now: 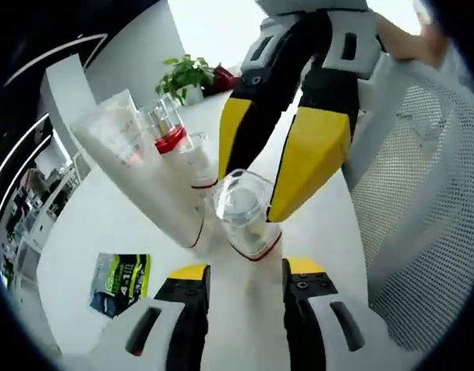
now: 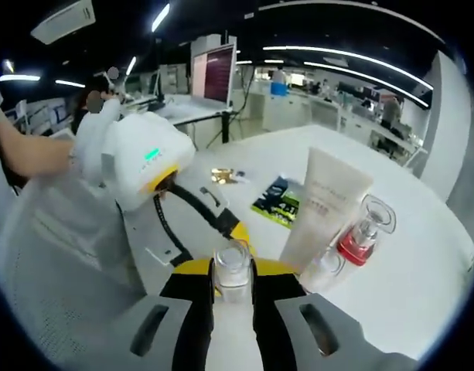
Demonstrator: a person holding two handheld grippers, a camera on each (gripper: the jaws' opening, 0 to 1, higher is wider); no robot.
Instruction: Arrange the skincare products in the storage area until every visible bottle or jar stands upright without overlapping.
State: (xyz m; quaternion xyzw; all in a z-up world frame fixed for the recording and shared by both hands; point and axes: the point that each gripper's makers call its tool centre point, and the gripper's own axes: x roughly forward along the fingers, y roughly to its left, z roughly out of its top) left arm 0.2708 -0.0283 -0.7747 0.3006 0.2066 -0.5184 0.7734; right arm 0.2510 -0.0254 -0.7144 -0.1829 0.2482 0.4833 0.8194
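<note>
In the left gripper view, the left tongs rise from the bottom edge, spread, with nothing between the yellow tips. Just beyond them, on the white counter, stands a clear-capped bottle with a red band at its base. The right tongs come down from the top and pinch this bottle at its cap, one yellow jaw on each side. Left of it, a white tube leans over, and a bottle with a red collar sits against it, with another white bottle just beside. A green and black packet lies flat on the counter near the left jaw. A potted plant stands at the far edge. A white mesh basket takes up the right side.

In the right gripper view, the right tongs are pressed onto the clear-capped bottle, which stands upright between the jaws. The left tongs reach in from the left, held by a gloved hand. To the right, the tube stands tilted on the counter, with the red-collared bottle touching it on its right and the white bottle at its foot. The packet lies behind the tube, and a small gold wrapper sits farther back. The basket lies at the left.
</note>
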